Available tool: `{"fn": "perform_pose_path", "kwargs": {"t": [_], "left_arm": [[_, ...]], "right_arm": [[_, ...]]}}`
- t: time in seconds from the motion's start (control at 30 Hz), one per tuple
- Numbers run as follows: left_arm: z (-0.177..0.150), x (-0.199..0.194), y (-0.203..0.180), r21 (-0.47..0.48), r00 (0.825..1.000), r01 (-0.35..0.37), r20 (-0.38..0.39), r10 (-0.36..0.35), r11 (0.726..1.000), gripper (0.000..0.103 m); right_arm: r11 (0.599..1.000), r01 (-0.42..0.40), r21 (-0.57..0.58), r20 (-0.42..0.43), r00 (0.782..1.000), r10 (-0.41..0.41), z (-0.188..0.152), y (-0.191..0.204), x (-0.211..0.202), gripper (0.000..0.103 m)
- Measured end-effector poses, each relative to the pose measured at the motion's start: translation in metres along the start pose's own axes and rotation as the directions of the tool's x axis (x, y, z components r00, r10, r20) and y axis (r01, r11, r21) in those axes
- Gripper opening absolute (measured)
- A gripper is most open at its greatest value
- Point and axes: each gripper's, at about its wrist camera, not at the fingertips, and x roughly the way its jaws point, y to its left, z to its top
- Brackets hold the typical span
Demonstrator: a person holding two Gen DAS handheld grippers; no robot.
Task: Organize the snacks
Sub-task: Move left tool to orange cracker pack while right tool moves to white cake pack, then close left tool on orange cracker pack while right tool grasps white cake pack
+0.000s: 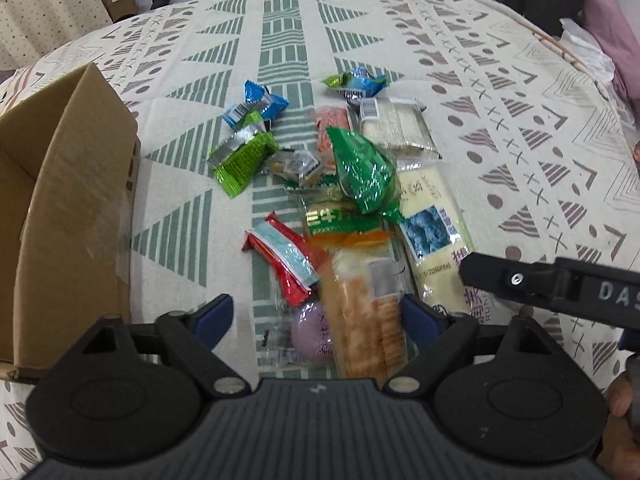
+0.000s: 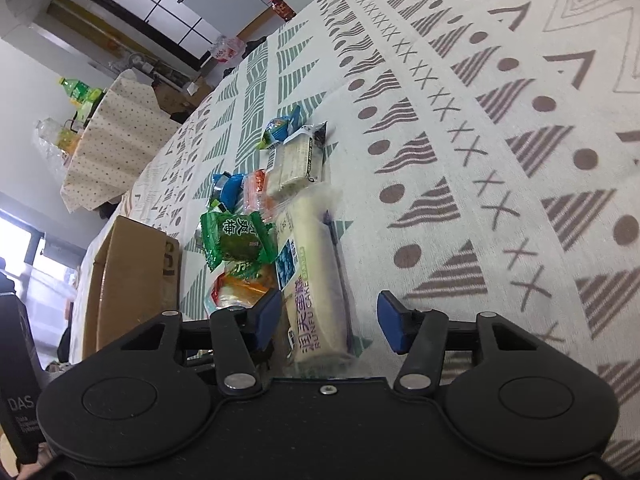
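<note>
One cardboard box [image 1: 76,200] at far left on the patterned surface [image 1: 500,120], flaps up. Right of it a loose heap of snacks: two blue packets [image 1: 260,104], a shiny green wrapper [image 1: 240,160], one green bag [image 1: 362,168], one red-and-blue packet [image 1: 290,260], one purple round sweet [image 1: 312,332], one long cracker pack [image 1: 364,312], one pale cake pack [image 1: 432,232]. Left gripper [image 1: 316,316] angled steeply down, jaws wide open astride the cracker pack and sweet, gripping nothing. Right gripper [image 2: 328,320] tilted down, jaws partly open either side of the cake pack's near end, left pad close, right pad clear of it.
</note>
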Motion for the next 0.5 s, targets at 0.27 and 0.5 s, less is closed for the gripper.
{"fn": "perform_pose_path", "kwargs": {"t": [0.27,0.5], "left_arm": [[0.000,-0.002,0.009,-0.075,0.999,0.045,-0.002,-0.045,0.996,0.047],[0.002,-0.018,0.025,-0.142,0.997,0.067,0.032,-0.063,0.988,0.027]], "right_arm": [[0.999,-0.019,-0.030,-0.020,1.000,0.019,0.001,0.006,0.009,0.049],[0.996,0.006,-0.094,-0.042,0.999,-0.010,0.001,0.018,0.022,0.049]]}}
